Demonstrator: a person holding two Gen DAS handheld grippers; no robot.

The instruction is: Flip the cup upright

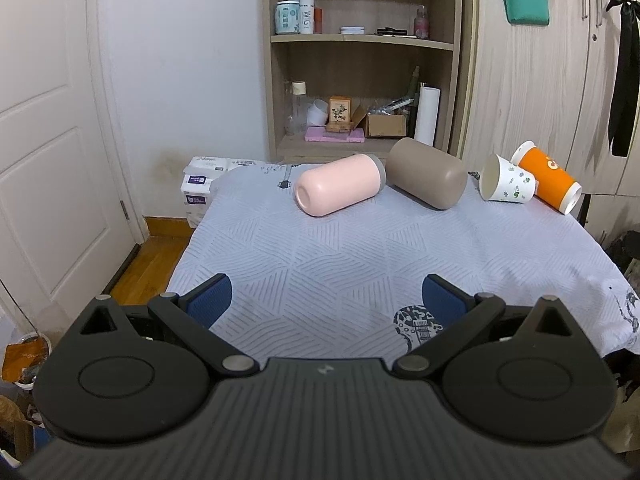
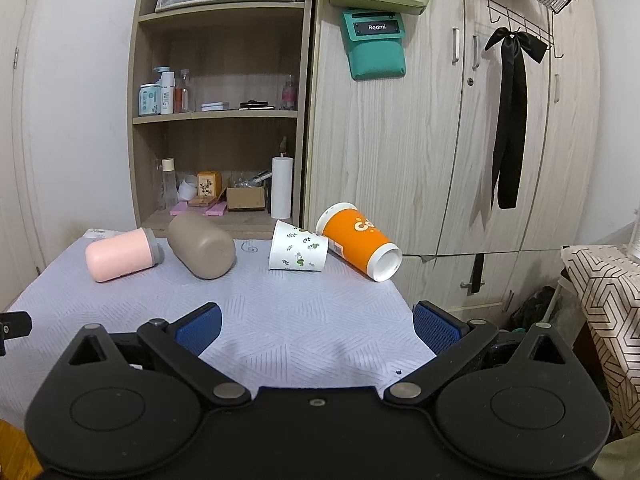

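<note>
Several cups lie on their sides along the far edge of a table with a light blue cloth (image 1: 340,256). A pink cup (image 1: 340,188) lies at the left, a taupe cup (image 1: 428,174) beside it, then a white leaf-print paper cup (image 1: 506,180) and an orange paper cup (image 1: 550,178). They also show in the right wrist view: pink cup (image 2: 122,254), taupe cup (image 2: 202,246), white cup (image 2: 298,251), orange cup (image 2: 358,247). My left gripper (image 1: 326,300) is open and empty over the near cloth. My right gripper (image 2: 316,326) is open and empty, near the table's front right.
A wooden shelf unit (image 1: 360,60) with bottles and boxes stands behind the table, wardrobe doors (image 2: 460,140) to its right. A white door (image 1: 52,140) and tissue packs (image 1: 200,184) are at the left. A patterned cloth surface (image 2: 604,300) is at the far right.
</note>
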